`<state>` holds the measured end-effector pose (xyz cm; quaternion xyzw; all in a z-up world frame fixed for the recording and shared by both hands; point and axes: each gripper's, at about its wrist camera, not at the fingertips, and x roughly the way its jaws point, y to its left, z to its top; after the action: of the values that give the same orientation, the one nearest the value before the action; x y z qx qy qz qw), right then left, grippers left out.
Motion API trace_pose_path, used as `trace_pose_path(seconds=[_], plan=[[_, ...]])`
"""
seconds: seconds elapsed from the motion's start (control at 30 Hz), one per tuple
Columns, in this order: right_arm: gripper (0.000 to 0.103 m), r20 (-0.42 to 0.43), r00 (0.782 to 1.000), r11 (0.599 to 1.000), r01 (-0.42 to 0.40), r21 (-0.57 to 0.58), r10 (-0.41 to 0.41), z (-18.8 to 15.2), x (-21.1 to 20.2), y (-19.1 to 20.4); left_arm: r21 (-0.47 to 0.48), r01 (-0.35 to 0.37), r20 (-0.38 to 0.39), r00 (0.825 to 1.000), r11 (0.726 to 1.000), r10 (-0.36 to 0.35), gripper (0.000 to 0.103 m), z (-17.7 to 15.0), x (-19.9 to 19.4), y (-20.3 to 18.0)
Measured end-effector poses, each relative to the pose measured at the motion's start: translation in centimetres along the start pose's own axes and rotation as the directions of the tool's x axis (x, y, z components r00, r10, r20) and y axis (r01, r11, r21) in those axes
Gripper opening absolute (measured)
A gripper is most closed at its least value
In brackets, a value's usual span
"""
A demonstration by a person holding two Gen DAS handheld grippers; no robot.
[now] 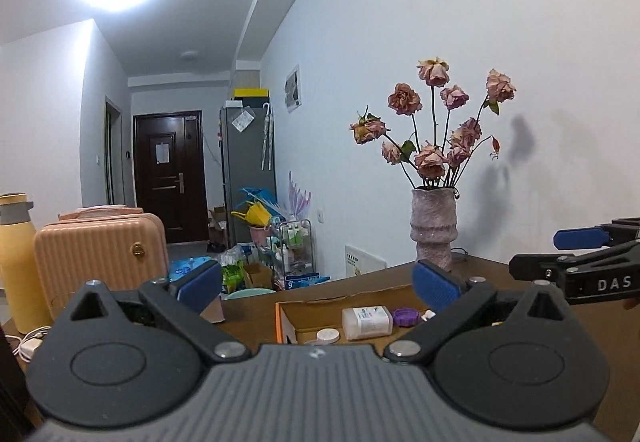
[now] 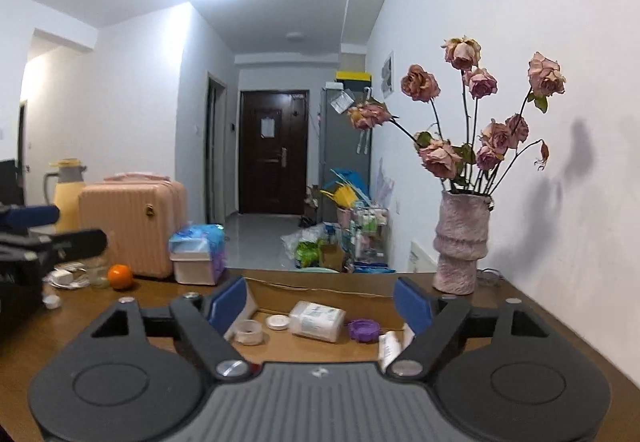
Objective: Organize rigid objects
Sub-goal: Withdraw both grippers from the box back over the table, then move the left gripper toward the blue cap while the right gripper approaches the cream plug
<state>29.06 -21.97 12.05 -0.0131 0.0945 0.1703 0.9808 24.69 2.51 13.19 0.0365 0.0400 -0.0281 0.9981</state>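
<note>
An open cardboard box [image 1: 286, 322] [image 2: 320, 292] lies on the brown table. Inside it are a white bottle [image 1: 366, 322] [image 2: 318, 321] on its side, a purple cap [image 1: 405, 317] [image 2: 362, 330], a white round lid [image 1: 327, 335] [image 2: 278, 322], a tape roll [image 2: 248, 332] and a white tube [image 2: 389, 348]. My left gripper [image 1: 316, 282] [image 2: 68, 228] hovers open at the box's near left, nothing between its blue pads. My right gripper [image 2: 320, 304] [image 1: 538, 252] is open over the box's near side, with no object in its jaws.
A vase of dried roses [image 1: 434, 230] [image 2: 462, 242] stands at the table's back right by the wall. To the left are a pink case [image 1: 100, 254] [image 2: 136, 230], a yellow flask [image 1: 18, 262] [image 2: 68, 198], an orange [image 2: 120, 277] and a tissue box [image 2: 198, 254].
</note>
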Motion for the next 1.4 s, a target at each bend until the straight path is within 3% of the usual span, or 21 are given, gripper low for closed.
trace_pose_path(seconds=[0.2,0.53,0.73,0.87,1.03,1.4], plan=[[0.088,0.068,0.998,0.999,-0.007,-0.033,0.009,-2.9,-3.4,2.1,0.002,-0.011,0.035,0.999,1.000,0.011,0.103,-2.1,-4.2,0.1],[0.089,0.045,0.998,0.999,-0.040,-0.017,0.041,-7.8,-8.0,4.4,0.028,-0.053,0.056,0.997,0.998,0.051,0.103,-6.2,-10.5,-0.9],[0.092,0.081,0.997,1.000,0.013,-0.024,-0.011,-11.1,-11.9,5.6,-0.051,-0.110,0.062,0.992,0.993,0.113,0.103,-9.2,-14.2,-1.1],[0.092,0.062,0.998,1.000,0.006,0.021,-0.008,-13.3,-14.2,5.5,-0.083,-0.129,0.053,0.990,0.988,0.134,0.103,-11.0,-16.4,-0.8],[0.093,0.011,0.999,0.999,0.038,0.012,-0.038,-15.9,-15.9,5.9,-0.042,-0.054,-0.023,0.998,0.998,0.053,0.103,-12.6,-16.6,-1.2],[0.093,-0.064,0.996,0.996,0.063,0.063,-0.059,-17.0,-13.6,4.5,-0.018,-0.030,-0.084,0.996,0.999,0.028,0.103,-13.4,-13.2,-1.9]])
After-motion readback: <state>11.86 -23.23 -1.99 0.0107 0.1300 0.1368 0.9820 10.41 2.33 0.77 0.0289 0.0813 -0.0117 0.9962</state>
